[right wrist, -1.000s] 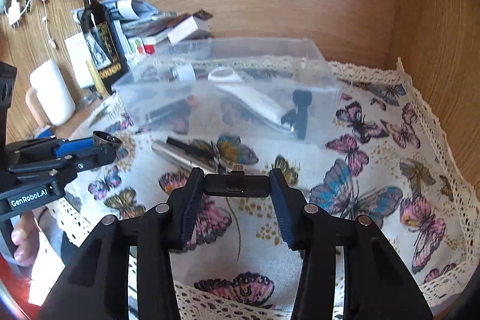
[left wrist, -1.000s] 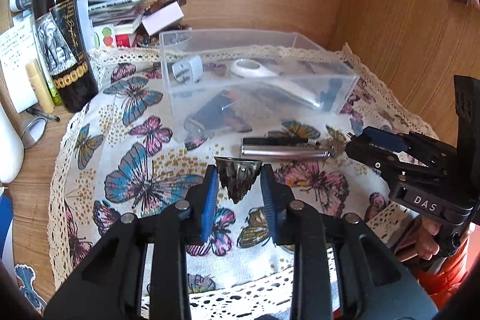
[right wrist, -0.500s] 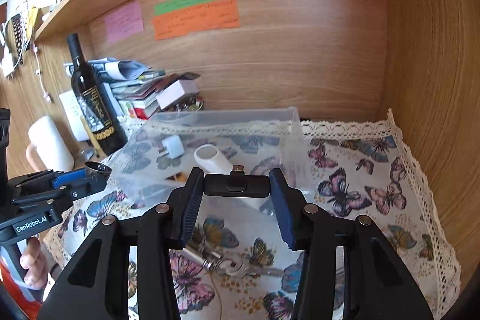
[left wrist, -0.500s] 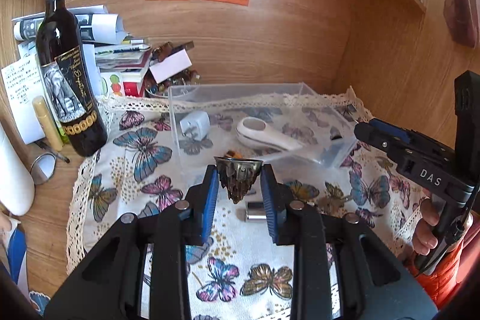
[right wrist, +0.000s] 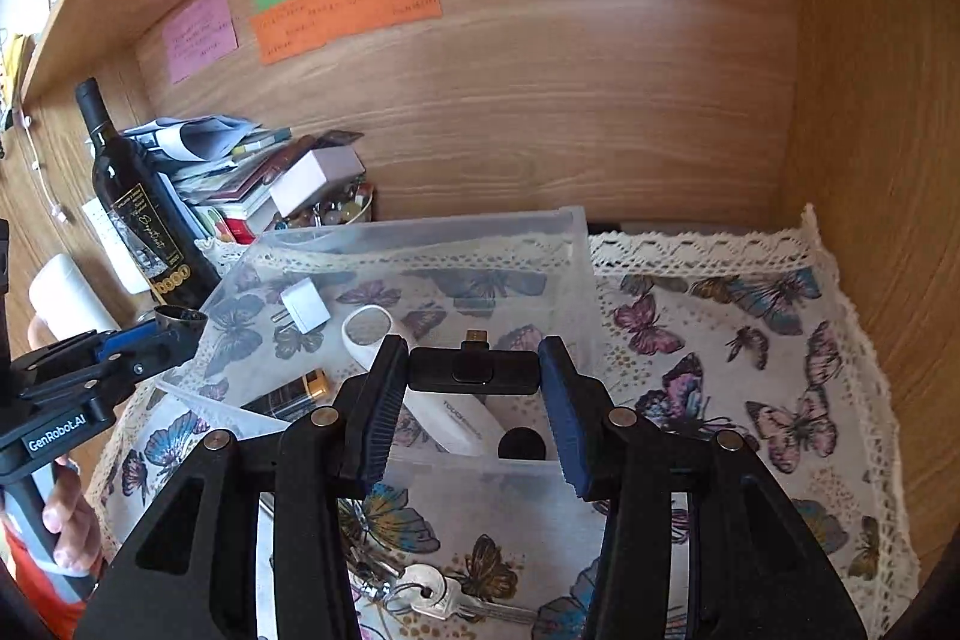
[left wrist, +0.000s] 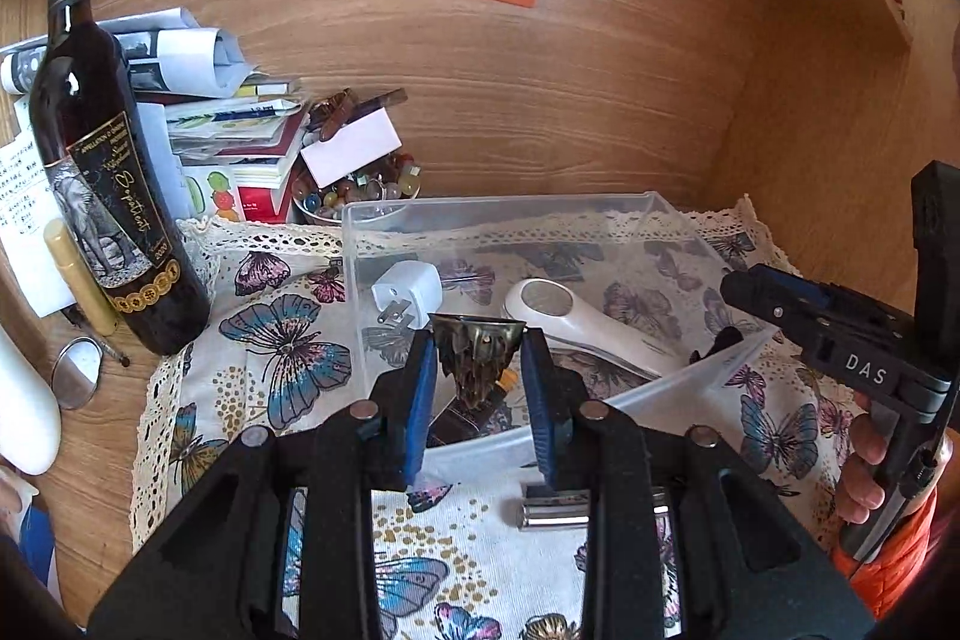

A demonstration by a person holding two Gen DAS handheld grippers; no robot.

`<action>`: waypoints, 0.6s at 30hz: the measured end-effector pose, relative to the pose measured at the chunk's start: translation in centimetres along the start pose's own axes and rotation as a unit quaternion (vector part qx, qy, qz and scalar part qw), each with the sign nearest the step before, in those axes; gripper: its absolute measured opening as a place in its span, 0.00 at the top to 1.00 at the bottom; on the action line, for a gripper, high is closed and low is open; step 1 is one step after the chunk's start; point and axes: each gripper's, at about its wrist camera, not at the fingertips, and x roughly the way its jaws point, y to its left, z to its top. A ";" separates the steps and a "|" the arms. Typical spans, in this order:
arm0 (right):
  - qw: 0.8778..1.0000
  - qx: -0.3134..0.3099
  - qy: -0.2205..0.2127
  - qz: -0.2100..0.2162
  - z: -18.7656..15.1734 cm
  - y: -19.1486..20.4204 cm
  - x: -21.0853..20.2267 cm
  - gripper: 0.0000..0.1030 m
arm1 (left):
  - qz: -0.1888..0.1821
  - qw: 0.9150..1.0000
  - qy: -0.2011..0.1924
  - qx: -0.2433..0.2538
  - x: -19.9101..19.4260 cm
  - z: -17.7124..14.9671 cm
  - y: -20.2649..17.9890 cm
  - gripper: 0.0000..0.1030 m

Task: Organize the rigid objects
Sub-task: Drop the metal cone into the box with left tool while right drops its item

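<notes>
The wooden desk (left wrist: 78, 466) carries a butterfly-print cloth (right wrist: 750, 340) with lace edging that reaches toward the desk's back and right edges. On that cloth, toward the back, stands a clear plastic bin (right wrist: 576, 244). Left of the bin, by the desk's left edge, a dark wine bottle (left wrist: 96, 148) stands upright in front of a heap of papers and books (left wrist: 228, 124), with a bowl of coloured beads (left wrist: 360, 190) just behind the bin's back left corner.

Inside the bin lie a long white handheld device (left wrist: 588, 322), a white plug adapter (left wrist: 408, 289) near the back left corner, a battery (right wrist: 294, 391) and a small black round-ended item (right wrist: 521, 443) at the front wall.

The left hand-held gripper (left wrist: 477, 376) pinches a small brass-coloured cone-shaped ornament (left wrist: 477, 358) between its blue pads, held over the bin's front wall. The right hand-held gripper (right wrist: 474, 388) is clamped on a small black dongle with a USB-type plug (right wrist: 474, 370), held above the bin's front part.

On the cloth in front of the bin lie a silver metal cylinder (left wrist: 552, 511) and a bunch of keys (right wrist: 432, 595).
</notes>
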 end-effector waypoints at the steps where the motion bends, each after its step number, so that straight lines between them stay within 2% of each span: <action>1: 1.000 -0.001 0.004 -0.001 -0.1 0.0 0.4 0.60 | -0.001 1.000 0.005 -0.001 0.4 0.0 0.0 0.72; 8: 0.999 -0.032 0.024 -0.011 -0.6 1.4 2.0 0.60 | -0.005 0.999 0.034 0.001 2.7 0.0 0.0 0.72; 13: 0.998 -0.051 0.023 -0.022 -0.8 2.2 2.2 0.58 | 0.000 1.000 0.028 0.014 2.7 -0.1 -0.5 0.72; 14: 0.998 -0.054 0.025 -0.027 -0.8 2.3 2.2 0.57 | 0.001 0.999 0.028 0.015 2.6 0.0 -0.6 0.71; 16: 0.998 -0.058 0.025 -0.029 -0.8 2.4 2.1 0.45 | -0.001 0.999 0.028 0.015 2.5 0.0 -0.6 0.66; 18: 0.998 -0.061 0.019 -0.027 -0.9 2.6 1.6 0.39 | -0.007 1.000 0.027 0.014 2.2 0.0 -0.7 0.60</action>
